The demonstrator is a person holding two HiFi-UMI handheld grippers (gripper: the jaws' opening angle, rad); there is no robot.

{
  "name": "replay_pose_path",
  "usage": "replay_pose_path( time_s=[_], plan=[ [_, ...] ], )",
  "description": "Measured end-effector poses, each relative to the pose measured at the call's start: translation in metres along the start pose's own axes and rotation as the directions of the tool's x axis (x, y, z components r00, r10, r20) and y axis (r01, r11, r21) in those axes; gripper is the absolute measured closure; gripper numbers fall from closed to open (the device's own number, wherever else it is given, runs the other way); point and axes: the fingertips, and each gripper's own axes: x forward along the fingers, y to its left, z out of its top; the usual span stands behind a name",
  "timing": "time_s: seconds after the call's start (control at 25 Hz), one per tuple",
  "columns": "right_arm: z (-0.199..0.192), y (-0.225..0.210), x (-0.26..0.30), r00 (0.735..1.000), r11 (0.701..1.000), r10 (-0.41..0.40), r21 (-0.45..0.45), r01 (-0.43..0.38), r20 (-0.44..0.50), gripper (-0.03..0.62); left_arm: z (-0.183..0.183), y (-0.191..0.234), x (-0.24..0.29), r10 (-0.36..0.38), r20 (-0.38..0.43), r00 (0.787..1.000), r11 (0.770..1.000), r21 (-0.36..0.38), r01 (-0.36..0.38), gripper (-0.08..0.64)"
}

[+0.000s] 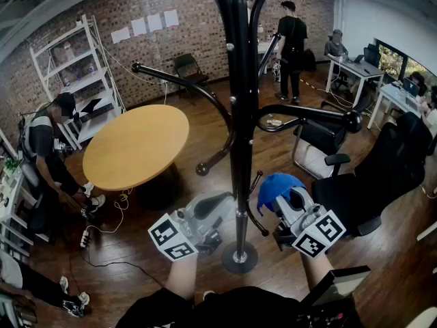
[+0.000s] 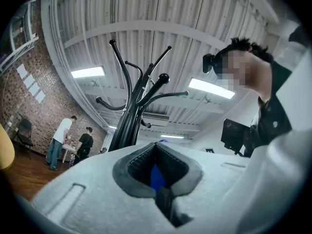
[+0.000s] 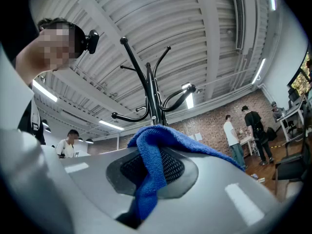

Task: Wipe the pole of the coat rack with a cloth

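The black coat rack pole (image 1: 240, 115) stands right in front of me on a round base (image 1: 239, 257), with curved hooks branching off at several heights. My left gripper (image 1: 217, 201) is low down, just left of the pole, and its jaws are shut. My right gripper (image 1: 280, 195) sits just right of the pole at about the same height, shut on a blue cloth (image 1: 273, 186) that drapes over its jaws. In the right gripper view the cloth (image 3: 153, 150) hangs across the pads with the rack (image 3: 152, 101) rising beyond. The left gripper view looks up the rack (image 2: 127, 121).
A round wooden table (image 1: 135, 145) stands to the left and black office chairs (image 1: 382, 176) to the right. A person (image 1: 48, 149) crouches at the far left near a power strip (image 1: 85, 236). White shelves (image 1: 75, 74) line the brick wall; people (image 1: 292, 39) stand at the back.
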Motion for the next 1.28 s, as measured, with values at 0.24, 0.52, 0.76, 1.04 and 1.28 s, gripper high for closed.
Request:
replay_pose_path(
  time_s=[0.24, 0.52, 0.76, 1.04, 1.28],
  plan=[
    [-0.024, -0.003, 0.019, 0.998, 0.998, 0.059, 0.018, -0.059, -0.035, 0.569, -0.012, 0.002, 0.001, 0.033, -0.029, 0.999, 0.999, 0.001, -0.033, 0.56],
    [0.016, 0.004, 0.063, 0.997, 0.999, 0.033, -0.017, -0.032, 0.071, 0.569, -0.006, 0.002, -0.009, 0.044, -0.057, 0.997, 0.999, 0.003, -0.044, 0.56],
    [0.119, 0.028, 0.078, 0.973, 0.99, 0.062, -0.137, -0.032, 0.223, 0.569, 0.012, -0.005, -0.006, 0.006, -0.039, 0.999, 0.999, 0.032, -0.005, 0.56],
    [0.194, 0.08, 0.033, 0.938, 0.964, 0.173, -0.246, -0.099, 0.3, 0.571, 0.025, -0.008, -0.001, -0.013, -0.027, 1.0, 0.998, 0.058, 0.015, 0.56],
    [0.226, 0.109, -0.012, 0.902, 0.944, 0.178, -0.326, -0.044, 0.394, 0.569, 0.026, -0.017, -0.002, -0.039, -0.027, 0.999, 0.997, 0.065, 0.041, 0.56]
  ],
)
